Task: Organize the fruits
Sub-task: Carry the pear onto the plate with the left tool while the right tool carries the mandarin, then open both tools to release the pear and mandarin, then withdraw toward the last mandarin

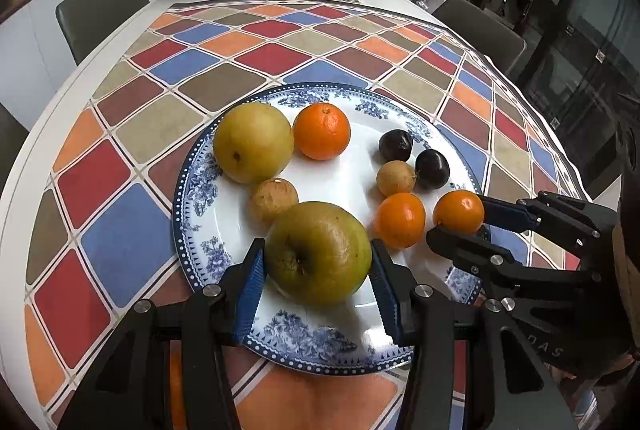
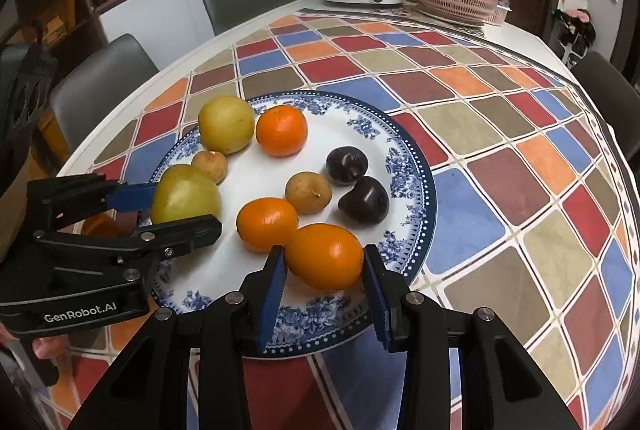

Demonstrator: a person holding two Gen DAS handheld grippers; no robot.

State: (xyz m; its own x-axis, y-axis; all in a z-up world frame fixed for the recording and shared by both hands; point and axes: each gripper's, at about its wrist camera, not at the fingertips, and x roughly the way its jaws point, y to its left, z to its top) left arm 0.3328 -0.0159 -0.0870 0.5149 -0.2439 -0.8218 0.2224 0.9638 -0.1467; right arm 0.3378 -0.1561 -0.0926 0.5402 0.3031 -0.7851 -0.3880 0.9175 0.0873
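The left tongs (image 1: 318, 270) hold a green-yellow apple (image 1: 319, 252) between the two blue pads, one pad pressing each side. This apple is at the near edge of the plate (image 1: 280, 342); I cannot tell if it rests on the plate or is a little above it. The right tongs (image 2: 324, 270) hold a small orange (image 2: 325, 256) in the same way, also at the near edge of the plate, more to the right side. In the left camera these right tongs (image 1: 460, 226) come in from the right with the orange (image 1: 459, 212) between the pads.

Just beside the held orange lies a second orange (image 2: 267, 224), touching it. Behind are a small brown fruit (image 2: 308, 192) and two dark purple fruits (image 2: 347, 165), (image 2: 363, 199), close together. Toward the far edge of the plate sit a bigger orange (image 2: 281, 130) and a yellow apple (image 2: 226, 124), side by side. Another small brown fruit (image 2: 209, 166) lies between the two apples, at the left edge. The plate stands on a tablecloth (image 2: 500, 150) with coloured squares.
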